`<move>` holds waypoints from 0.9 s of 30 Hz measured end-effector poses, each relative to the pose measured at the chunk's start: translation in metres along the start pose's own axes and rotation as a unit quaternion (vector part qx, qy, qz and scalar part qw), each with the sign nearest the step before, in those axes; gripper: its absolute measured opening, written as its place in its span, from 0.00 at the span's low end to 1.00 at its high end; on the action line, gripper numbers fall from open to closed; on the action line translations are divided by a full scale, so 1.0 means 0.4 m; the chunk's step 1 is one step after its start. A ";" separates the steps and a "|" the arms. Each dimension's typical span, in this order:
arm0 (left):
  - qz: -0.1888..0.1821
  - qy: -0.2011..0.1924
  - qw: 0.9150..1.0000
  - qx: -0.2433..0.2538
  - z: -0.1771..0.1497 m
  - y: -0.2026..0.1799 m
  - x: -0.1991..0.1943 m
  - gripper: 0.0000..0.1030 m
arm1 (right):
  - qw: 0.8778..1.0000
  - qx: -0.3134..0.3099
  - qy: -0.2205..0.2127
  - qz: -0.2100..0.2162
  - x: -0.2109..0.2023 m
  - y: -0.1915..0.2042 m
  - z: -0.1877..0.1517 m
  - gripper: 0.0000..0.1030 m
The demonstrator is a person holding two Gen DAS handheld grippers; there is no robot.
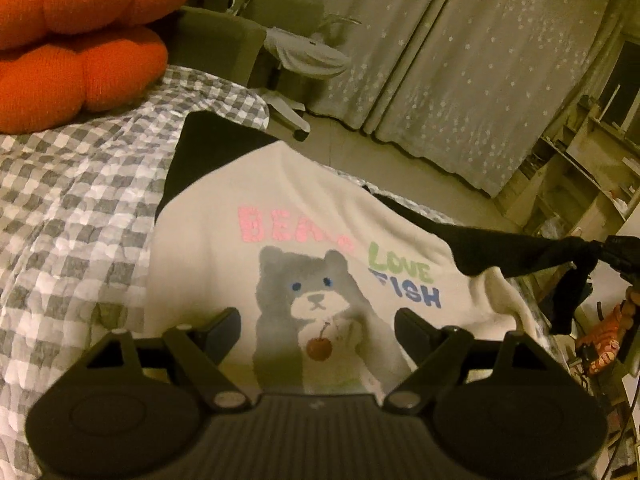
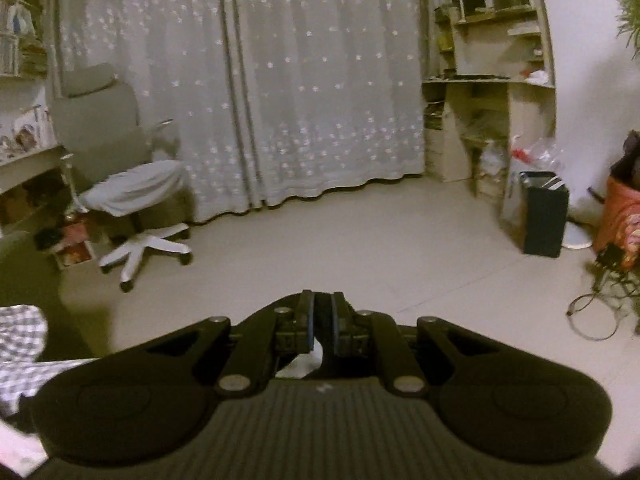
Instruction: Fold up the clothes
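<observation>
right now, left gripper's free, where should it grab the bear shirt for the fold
Probably the far black sleeve, lying flat on the checked bedspread. The left gripper is open above the shirt; come from the bedspread side, where the sleeve's edge is exposed. The right gripper is shut on the other sleeve.

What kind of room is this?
Probably a bedroom that doubles as a study: a bed with a checked cover, long curtains hanging to the floor, a wheeled desk chair and cluttered shelves.

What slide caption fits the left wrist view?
Open left gripper hovers over bear-print sweatshirt; right gripper pinches its black sleeve.
</observation>
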State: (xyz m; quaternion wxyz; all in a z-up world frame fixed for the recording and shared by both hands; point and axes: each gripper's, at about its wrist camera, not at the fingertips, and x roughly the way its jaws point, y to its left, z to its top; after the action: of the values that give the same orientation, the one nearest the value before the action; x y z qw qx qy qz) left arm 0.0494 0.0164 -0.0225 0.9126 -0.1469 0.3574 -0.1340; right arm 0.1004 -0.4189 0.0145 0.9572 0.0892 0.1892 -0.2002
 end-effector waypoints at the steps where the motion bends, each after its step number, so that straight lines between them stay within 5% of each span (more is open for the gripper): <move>1: 0.001 -0.001 1.000 -0.001 0.001 0.002 0.002 0.83 | 1.000 -0.008 -0.002 -0.008 0.011 -0.005 0.002 0.08; 3: 0.002 -0.003 1.000 -0.003 0.004 0.007 0.005 0.83 | 0.999 -0.027 -0.006 -0.032 0.037 -0.015 0.000 0.00; 7: 0.003 -0.006 1.000 -0.003 0.005 0.009 0.007 0.83 | 0.998 -0.029 0.007 -0.062 0.091 -0.049 -0.014 0.00; 20: 0.019 -0.020 1.000 0.007 0.009 0.011 -0.001 0.83 | 0.995 0.065 0.074 0.022 0.041 -0.071 -0.030 0.11; 27: 0.029 -0.018 0.999 -0.010 0.008 0.022 -0.014 0.83 | 0.990 0.066 0.109 0.057 -0.020 -0.028 -0.027 0.13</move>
State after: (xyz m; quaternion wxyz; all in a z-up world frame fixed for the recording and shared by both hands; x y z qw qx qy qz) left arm 0.0490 0.0270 -0.0200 0.9207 -0.1483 0.3466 -0.1011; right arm 0.0853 -0.4235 0.0069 0.9328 0.1846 0.2729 -0.1461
